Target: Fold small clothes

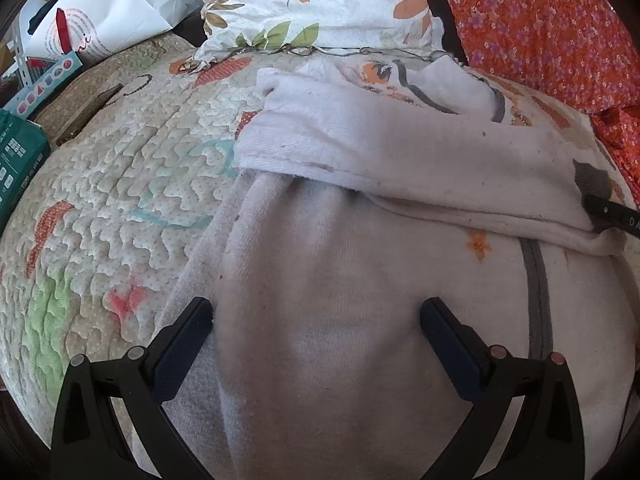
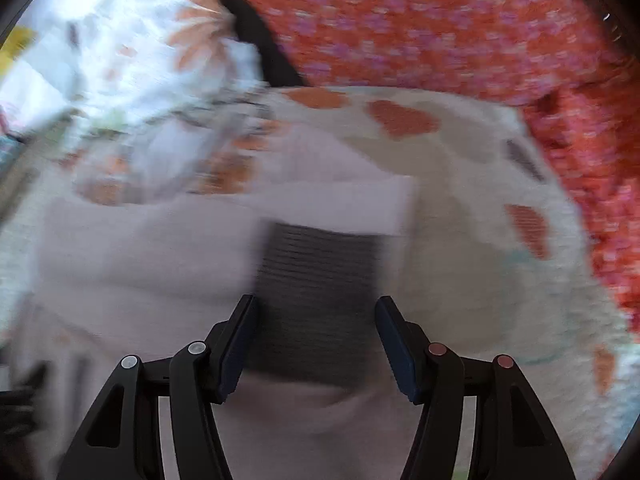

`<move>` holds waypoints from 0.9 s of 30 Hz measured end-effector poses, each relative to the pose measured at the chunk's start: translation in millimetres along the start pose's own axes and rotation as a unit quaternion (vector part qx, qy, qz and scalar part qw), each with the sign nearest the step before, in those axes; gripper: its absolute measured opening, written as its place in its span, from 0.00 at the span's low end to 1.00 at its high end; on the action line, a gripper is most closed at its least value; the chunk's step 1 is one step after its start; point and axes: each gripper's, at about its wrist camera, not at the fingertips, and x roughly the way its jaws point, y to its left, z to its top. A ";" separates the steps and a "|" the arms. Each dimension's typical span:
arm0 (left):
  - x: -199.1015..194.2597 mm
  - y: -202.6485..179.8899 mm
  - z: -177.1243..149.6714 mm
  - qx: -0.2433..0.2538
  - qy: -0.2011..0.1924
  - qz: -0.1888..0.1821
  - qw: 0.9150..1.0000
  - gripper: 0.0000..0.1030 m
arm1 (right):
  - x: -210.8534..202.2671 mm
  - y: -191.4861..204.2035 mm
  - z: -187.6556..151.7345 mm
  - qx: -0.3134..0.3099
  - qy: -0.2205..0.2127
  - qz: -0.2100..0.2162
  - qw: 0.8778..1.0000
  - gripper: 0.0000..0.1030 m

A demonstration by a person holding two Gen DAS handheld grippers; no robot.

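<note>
A small white knit garment (image 1: 320,272) with grey trim lies on the quilted bed cover (image 1: 120,184). One white sleeve (image 1: 400,152) is folded across its upper part. My left gripper (image 1: 316,320) is open, its jaws spread over the garment's body. In the right wrist view, which is motion-blurred, my right gripper (image 2: 316,320) is open with the sleeve's grey ribbed cuff (image 2: 320,280) between its fingers; the white garment (image 2: 140,260) spreads to the left. A right fingertip (image 1: 612,214) shows at the cuff in the left wrist view.
A floral pillow (image 1: 320,4) lies at the back. Orange flowered fabric (image 1: 552,28) fills the right side and shows in the right wrist view (image 2: 440,24). A white paper bag (image 1: 112,20) and a green box (image 1: 20,156) sit at the left.
</note>
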 end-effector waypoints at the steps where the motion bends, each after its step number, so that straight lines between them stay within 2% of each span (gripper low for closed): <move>1: -0.1 0.3 0.1 0.000 -0.001 -0.001 1.000 1.00 | 1.2 -11.1 0.6 0.029 0.003 0.010 1.000 0.74; 2: -0.4 0.1 -0.1 0.000 -0.002 -0.001 1.000 1.00 | 0.6 -23.5 0.9 0.064 0.008 0.022 0.998 0.74; 4: -0.5 0.4 0.4 0.000 -0.002 0.000 1.000 1.00 | -4.8 -33.1 0.6 0.090 0.008 0.031 0.995 0.74; 10: -1.0 -0.8 1.3 0.003 0.003 0.003 1.000 1.00 | -24.3 -32.4 -15.0 0.085 0.013 0.023 0.996 0.74; 12: -1.5 1.1 6.6 0.008 0.028 -0.003 1.000 1.00 | -27.8 -29.1 -22.4 0.083 0.026 0.018 0.996 0.74; 14: -7.8 7.1 11.6 0.001 0.042 -0.018 0.999 0.94 | -35.6 -26.7 -35.7 0.089 0.038 0.014 0.995 0.74; 16: -22.4 16.3 12.9 -0.011 0.027 -0.032 0.999 0.90 | -46.2 -27.7 -58.3 0.111 0.047 0.026 0.992 0.75; 18: -34.1 24.4 12.3 -0.005 0.013 -0.021 1.000 0.90 | -53.6 -26.9 -80.8 0.115 0.062 0.030 0.991 0.75; 21: -43.5 40.7 10.1 -0.008 0.005 0.004 1.000 0.90 | -68.7 -21.2 -101.6 0.086 0.058 0.005 0.995 0.75; 27: -49.1 75.9 2.4 -0.065 0.025 0.013 0.997 0.90 | -89.3 -19.9 -132.8 0.105 0.051 0.015 0.993 0.80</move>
